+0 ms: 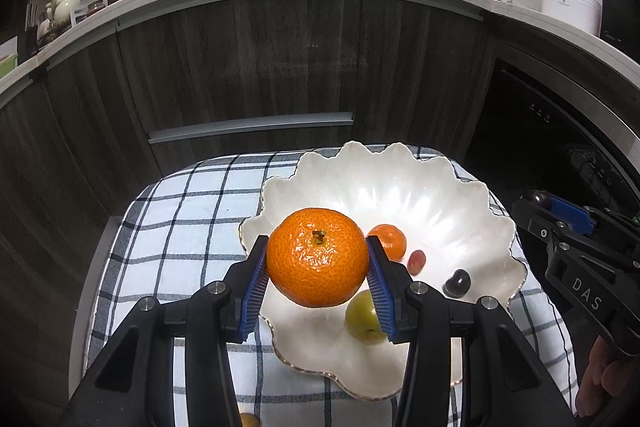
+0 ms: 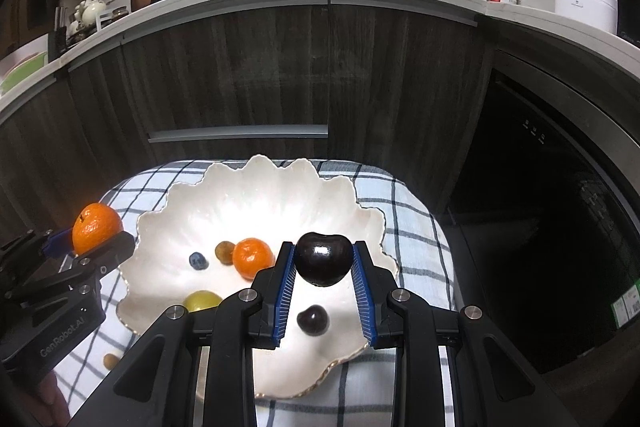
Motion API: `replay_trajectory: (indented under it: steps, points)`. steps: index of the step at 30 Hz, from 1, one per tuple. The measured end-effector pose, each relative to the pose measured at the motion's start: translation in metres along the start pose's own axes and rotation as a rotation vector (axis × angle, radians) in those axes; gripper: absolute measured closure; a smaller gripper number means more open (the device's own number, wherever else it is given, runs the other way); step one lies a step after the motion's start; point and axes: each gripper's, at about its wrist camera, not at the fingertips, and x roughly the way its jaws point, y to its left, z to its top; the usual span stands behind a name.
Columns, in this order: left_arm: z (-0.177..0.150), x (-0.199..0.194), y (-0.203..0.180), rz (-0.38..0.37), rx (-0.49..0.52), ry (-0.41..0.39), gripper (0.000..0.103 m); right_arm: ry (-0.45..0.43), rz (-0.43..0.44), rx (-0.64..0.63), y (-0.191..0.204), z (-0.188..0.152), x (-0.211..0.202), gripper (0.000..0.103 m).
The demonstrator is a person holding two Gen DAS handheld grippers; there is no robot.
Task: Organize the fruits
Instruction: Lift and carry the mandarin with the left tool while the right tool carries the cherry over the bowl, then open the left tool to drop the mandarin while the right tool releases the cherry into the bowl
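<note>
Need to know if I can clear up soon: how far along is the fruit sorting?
Partly done. In the white bowl lie a small orange, a green fruit, a cherry and a blueberry. The left gripper holds a big orange, the right gripper a dark cherry. One small fruit remains on the cloth.

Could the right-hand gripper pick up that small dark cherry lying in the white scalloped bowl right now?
Probably not yet: the right gripper is shut on a bigger dark cherry. The small dark cherry lies uncovered just below it in the white scalloped bowl.

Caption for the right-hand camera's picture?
Right gripper holds a dark cherry above the scalloped white bowl of fruit.
</note>
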Motion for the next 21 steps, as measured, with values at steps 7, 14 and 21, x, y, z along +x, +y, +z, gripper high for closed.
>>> replay_trajectory:
  steps: [7,14,21]
  points:
    - [0.006,0.013,0.000,0.007,-0.007,0.014,0.057,0.015,-0.010,0.003,-0.005,0.004,0.014,0.073]
    - [0.007,0.029,0.000,0.017,-0.016,0.038,0.057,0.049,-0.017,0.005,-0.008,0.003,0.032,0.073]
    - [0.004,0.041,0.002,0.020,-0.017,0.067,0.056,0.088,-0.015,0.001,-0.010,0.002,0.048,0.073]
